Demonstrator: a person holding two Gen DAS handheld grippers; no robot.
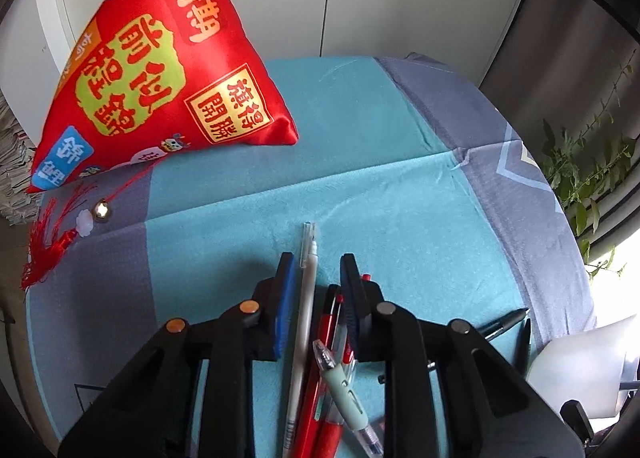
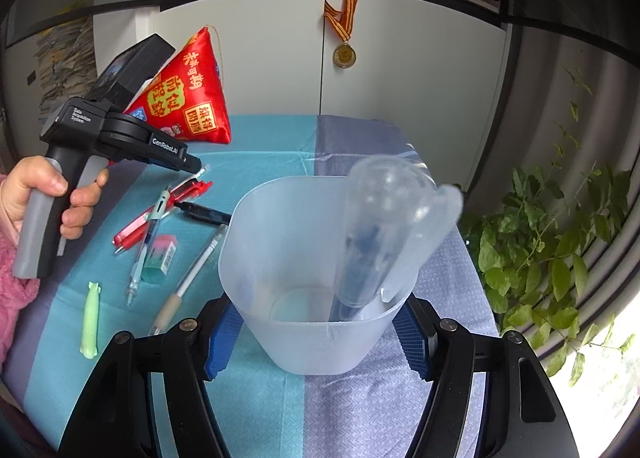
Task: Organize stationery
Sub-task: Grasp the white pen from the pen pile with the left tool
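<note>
My left gripper [image 1: 318,262] is open, its jaws astride a white pen [image 1: 305,298] lying on the blue cloth, with red pens [image 1: 326,338] and a mint clip pen [image 1: 344,390] beside it. In the right wrist view the left gripper [image 2: 198,163] hovers over the pen pile [image 2: 160,213]. My right gripper [image 2: 316,334] is shut on a translucent plastic cup [image 2: 288,258] standing on the cloth. A clear rounded case with a dark item inside [image 2: 376,234] leans in the cup.
A black pen [image 2: 204,213], a white-and-tan pen [image 2: 192,278], a green-pink eraser [image 2: 160,256] and a green tube [image 2: 91,318] lie left of the cup. A red pillow [image 1: 160,69] sits at the back left. A plant [image 2: 540,250] stands at right.
</note>
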